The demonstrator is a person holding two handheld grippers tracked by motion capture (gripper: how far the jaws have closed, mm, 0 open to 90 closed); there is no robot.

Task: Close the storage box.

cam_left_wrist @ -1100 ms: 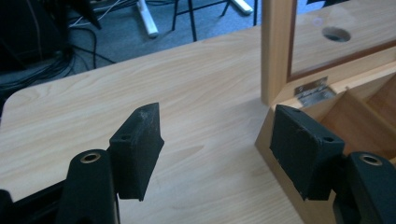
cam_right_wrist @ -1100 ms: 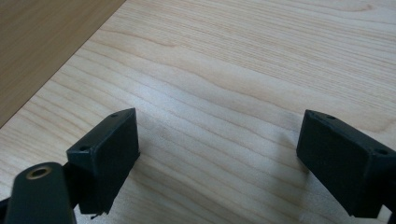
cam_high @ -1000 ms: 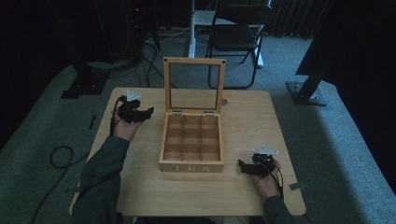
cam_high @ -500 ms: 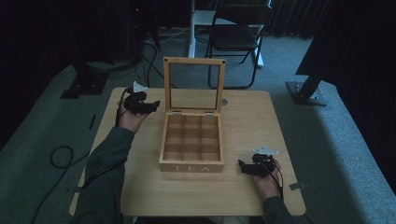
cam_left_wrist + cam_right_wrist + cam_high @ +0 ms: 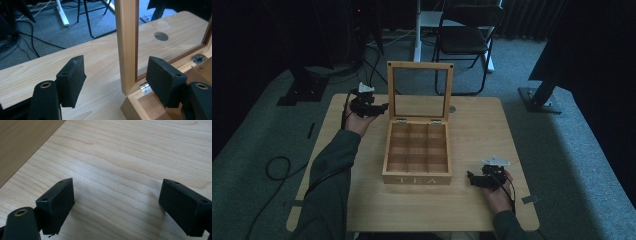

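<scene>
From above, I saw the square pale-wood tea box (image 5: 417,155) mid-table, its glass-paned wooden lid (image 5: 419,90) upright, my left gripper (image 5: 379,107) beside the lid's left edge and my right gripper (image 5: 473,179) resting near the box's front right corner.

Left gripper view: jaws wide, empty, straddling the lid's frame post (image 5: 127,45). I judged I should centre it before squeezing.

Right gripper view: jaws wide, empty, over the light wooden table (image 5: 125,152).

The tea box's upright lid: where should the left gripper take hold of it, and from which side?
Probably on the lid's left frame post, approached from the table's left. The lid stands upright on its hinges, so that narrow wooden post sits between the open jaws of the left gripper. The pane inside the frame offers no grip.
</scene>
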